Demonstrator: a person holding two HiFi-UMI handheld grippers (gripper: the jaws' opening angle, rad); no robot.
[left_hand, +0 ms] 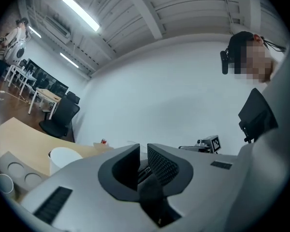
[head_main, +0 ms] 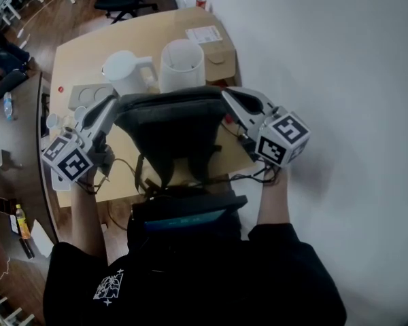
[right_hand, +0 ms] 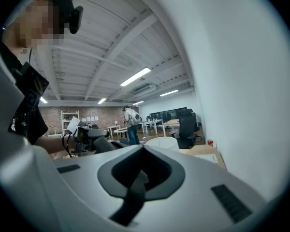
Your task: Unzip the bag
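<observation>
Found the bag (head_main: 170,124) hanging upright over the near edge of the table (head_main: 75,53), strung by its top corners between the two grippers, with straps trailing down toward the person's body. Judged it soft and floppy, light enough to lift but prone to sag and fold, so wanted one top corner pinned taut and the zip pull taken by its small tab; could not make out that pull in any view. Noted the right gripper (head_main: 226,95) pressed together on a dark strip (right_hand: 133,197) of the bag's fabric. Noted the left gripper (head_main: 114,100) a little spread, with a similar dark strip (left_hand: 150,197) lying in the gap and the pads not plainly biting it, so expected that corner to slump. Marked a white jug (head_main: 126,72) and a white tub (head_main: 182,63) just behind the bag's top edge, a cardboard box (head_main: 214,46) beyond those, and a grey tray (head_main: 88,95) near the left gripper. Reckoned the free room lay to the right, along the bare wall (head_main: 340,60), and back toward the body
</observation>
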